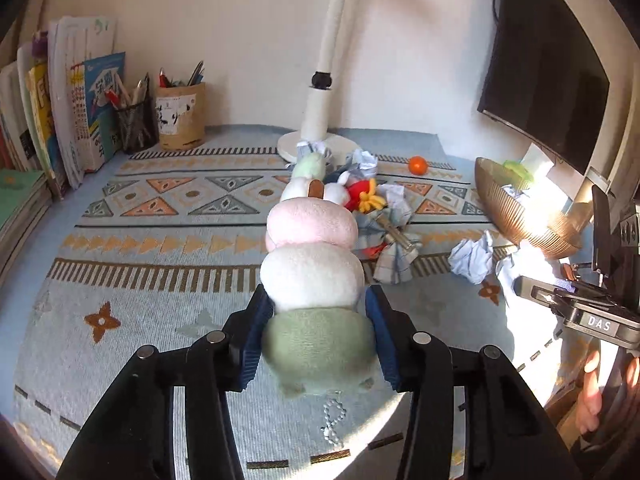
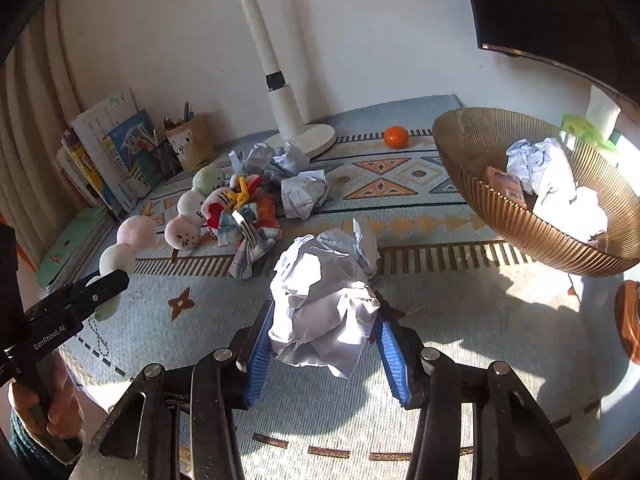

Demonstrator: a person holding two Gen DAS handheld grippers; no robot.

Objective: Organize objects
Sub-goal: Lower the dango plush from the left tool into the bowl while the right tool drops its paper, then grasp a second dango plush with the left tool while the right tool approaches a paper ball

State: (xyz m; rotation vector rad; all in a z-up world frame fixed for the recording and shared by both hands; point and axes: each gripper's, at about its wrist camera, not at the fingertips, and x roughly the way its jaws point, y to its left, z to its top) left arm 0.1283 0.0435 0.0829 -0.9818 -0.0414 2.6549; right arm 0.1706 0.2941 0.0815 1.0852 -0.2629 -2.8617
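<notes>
Partly, left gripper (image 1: 318, 336) hides plush skewer's (image 1: 312, 248) green end.

Right gripper (image 2: 326, 344) clamps crumpled paper ball (image 2: 324, 308) above patterned mat (image 2: 460, 320); ribbed bowl (image 2: 492, 216) right

Two wrist views, shared patterned mat (image 1: 160, 240)

Patterned mat (image 2: 440, 320): plush toys (image 2: 224, 204), paper wads (image 2: 304, 194), bowl (image 2: 520, 232).
</notes>
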